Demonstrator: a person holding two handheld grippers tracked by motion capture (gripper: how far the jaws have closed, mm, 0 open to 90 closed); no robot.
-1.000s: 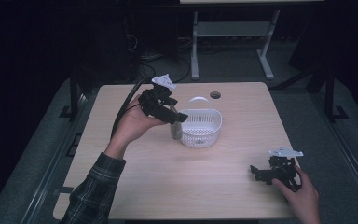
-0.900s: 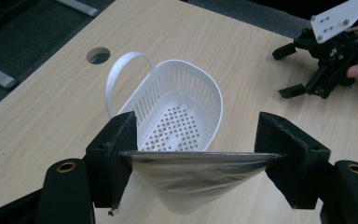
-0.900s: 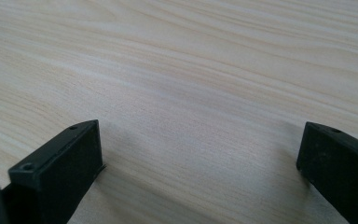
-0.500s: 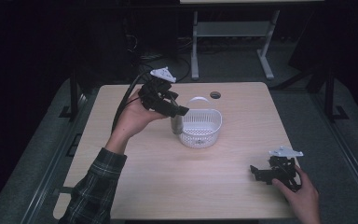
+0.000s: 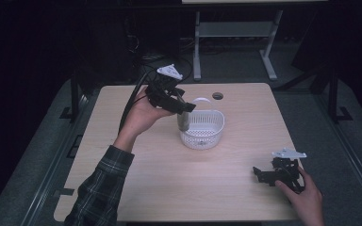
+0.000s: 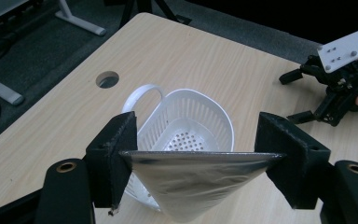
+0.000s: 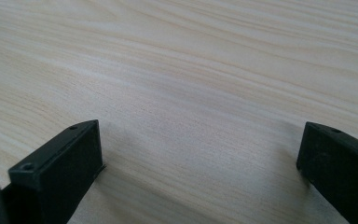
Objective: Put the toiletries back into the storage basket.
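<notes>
The jaws of the left gripper [image 6: 193, 161] clamp a silvery foil pouch [image 6: 191, 184] by its two side edges, so that it hangs as a downward-pointing wedge between the pads. In the high view the pouch [image 5: 184, 121] dangles at the near-left rim of a white perforated basket [image 5: 202, 129]. The basket's pierced floor [image 6: 186, 137] is bare and its loop handle [image 6: 142, 95] points toward the round cable hole [image 6: 107, 79] in the worktop [image 5: 169, 179]. Compared with one second earlier, the left gripper [image 5: 181, 107] and pouch sit slightly higher and farther back on the worktop, and the basket has shifted a little the same way. The jaws of the right gripper [image 7: 196, 158] stand wide apart over bare wood, gripping nothing. That right gripper [image 5: 264, 176] rests at the near-right corner, well apart from the basket, in the same place as before.
</notes>
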